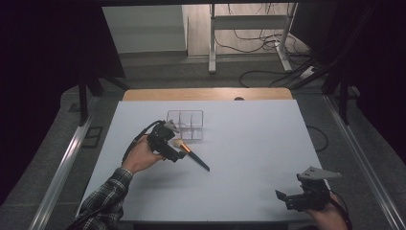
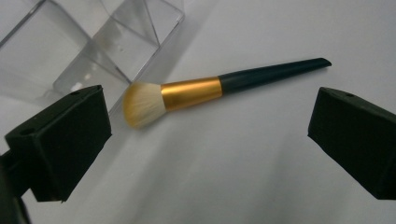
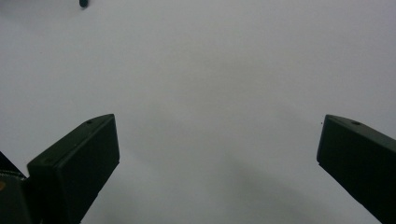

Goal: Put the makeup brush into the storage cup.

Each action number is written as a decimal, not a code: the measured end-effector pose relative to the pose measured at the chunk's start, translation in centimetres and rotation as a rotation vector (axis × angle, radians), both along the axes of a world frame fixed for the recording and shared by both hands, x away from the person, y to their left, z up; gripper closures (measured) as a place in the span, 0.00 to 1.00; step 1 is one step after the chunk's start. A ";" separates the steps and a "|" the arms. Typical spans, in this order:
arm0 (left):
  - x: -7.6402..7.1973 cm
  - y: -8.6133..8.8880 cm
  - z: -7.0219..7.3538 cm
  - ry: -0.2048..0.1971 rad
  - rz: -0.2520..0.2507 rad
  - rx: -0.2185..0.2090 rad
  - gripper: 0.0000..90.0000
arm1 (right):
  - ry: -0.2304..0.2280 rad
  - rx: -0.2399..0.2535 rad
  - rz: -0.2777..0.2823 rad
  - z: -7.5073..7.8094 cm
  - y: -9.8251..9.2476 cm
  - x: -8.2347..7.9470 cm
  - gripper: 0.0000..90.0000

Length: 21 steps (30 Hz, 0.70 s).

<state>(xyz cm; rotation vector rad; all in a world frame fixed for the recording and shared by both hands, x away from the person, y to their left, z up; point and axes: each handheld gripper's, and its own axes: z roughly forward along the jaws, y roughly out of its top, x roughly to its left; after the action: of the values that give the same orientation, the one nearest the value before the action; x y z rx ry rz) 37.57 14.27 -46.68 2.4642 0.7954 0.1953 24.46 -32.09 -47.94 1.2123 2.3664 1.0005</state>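
On the white counter [image 1: 249, 143], at its center-left, I have a makeup brush [image 1: 191, 154] lying flat, bristles just beside a clear compartmented organizer [image 1: 186, 125] at the brush's 11 o'clock. My left tongs [image 2: 210, 130] hover over the brush, jaws spread wide on either side, touching nothing. At the counter's 5 o'clock corner, my right tongs [image 1: 287, 199] sit spread and empty.

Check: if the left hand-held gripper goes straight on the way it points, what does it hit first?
Likely the makeup brush lying on the table, between the open jaws of the left hand-held gripper. The clear organizer sits beyond; depth is uncertain.
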 end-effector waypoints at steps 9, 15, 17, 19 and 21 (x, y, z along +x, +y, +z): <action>1.0 -1.8 -0.2 0.011 -0.049 0.026 0.00 | 0.004 0.001 0.005 0.0 0.0 0.0 0.00; 1.5 -2.8 -0.3 0.016 -0.070 0.044 0.00 | 0.006 0.000 0.007 0.0 0.0 0.0 0.00; 1.6 -3.2 -0.4 0.017 -0.079 0.049 0.00 | 0.010 0.000 0.009 -0.1 0.0 0.0 0.00; 1.7 -3.5 -0.5 0.018 -0.086 0.056 0.00 | 0.010 0.000 0.010 -0.1 0.0 0.0 0.00; 1.9 -3.7 -0.6 0.022 -0.094 0.058 0.00 | 0.011 0.000 0.010 -0.1 0.0 0.0 0.00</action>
<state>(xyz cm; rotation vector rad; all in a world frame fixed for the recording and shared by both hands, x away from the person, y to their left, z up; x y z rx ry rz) 39.43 10.56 -47.24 2.5552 0.6903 0.1595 24.45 -32.10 -48.04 1.2101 2.3829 1.0000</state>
